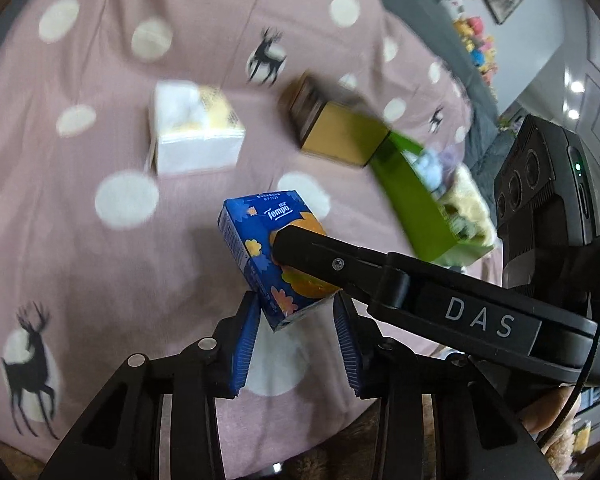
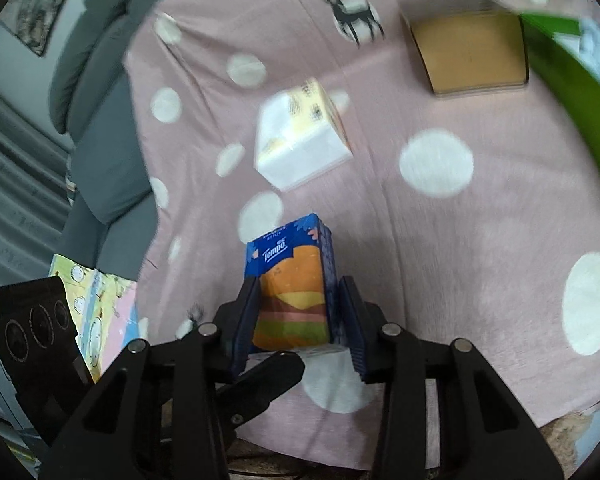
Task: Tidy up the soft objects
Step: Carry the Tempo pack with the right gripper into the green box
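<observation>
Above the pink, dotted blanket (image 2: 440,240), both claws clamp one blue Tempo tissue pack (image 2: 290,280): right claw (image 2: 296,312) on its sides, left claw (image 1: 296,320) at its lower corner. Pack's boxy w/ glossy wrap, prob. soft. White tissue box (image 2: 300,140) and green bin (image 1: 420,208) sit nearby.

Both wrist views angled down, close; share Tempo pack (image 1: 268,256), pink blanket (image 2: 440,240).

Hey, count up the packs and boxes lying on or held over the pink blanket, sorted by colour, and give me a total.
Blue tissue pack: 1
White and yellow tissue pack: 1
Brown box: 1
Green box: 1
Total: 4
</observation>
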Available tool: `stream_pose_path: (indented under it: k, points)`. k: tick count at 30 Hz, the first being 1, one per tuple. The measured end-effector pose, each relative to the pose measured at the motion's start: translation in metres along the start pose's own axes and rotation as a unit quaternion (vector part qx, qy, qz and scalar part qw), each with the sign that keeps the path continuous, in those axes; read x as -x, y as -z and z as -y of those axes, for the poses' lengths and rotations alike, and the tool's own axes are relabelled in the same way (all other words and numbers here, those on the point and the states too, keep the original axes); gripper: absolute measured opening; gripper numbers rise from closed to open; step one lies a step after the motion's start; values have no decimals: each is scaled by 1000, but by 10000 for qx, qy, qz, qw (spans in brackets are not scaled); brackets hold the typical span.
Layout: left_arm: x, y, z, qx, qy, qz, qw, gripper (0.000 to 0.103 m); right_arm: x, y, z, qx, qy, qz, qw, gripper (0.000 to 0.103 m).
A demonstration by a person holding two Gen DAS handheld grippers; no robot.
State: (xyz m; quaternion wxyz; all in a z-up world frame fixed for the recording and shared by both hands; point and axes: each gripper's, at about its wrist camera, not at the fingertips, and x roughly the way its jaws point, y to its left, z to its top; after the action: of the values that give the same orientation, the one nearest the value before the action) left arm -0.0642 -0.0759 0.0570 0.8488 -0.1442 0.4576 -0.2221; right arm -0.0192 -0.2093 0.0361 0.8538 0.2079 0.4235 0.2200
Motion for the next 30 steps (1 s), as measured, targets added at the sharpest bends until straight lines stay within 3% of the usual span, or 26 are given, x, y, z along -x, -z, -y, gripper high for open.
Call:
stream_pose_path:
  k: [6, 13, 30]
  points:
    - [28, -12, 29, -412, -23, 445, 9982, 39, 40, -7, -18, 237, -97, 591, 9979, 40]
    - [44, -20, 57, -821, 136, 674, 9942, 39, 81, -7, -22, 352, 15, 1193, 9922, 40]
    - [13, -41, 136, -1710, 798, 597, 9802, 39, 151, -12, 26, -109, 569, 2087, 9763, 40]
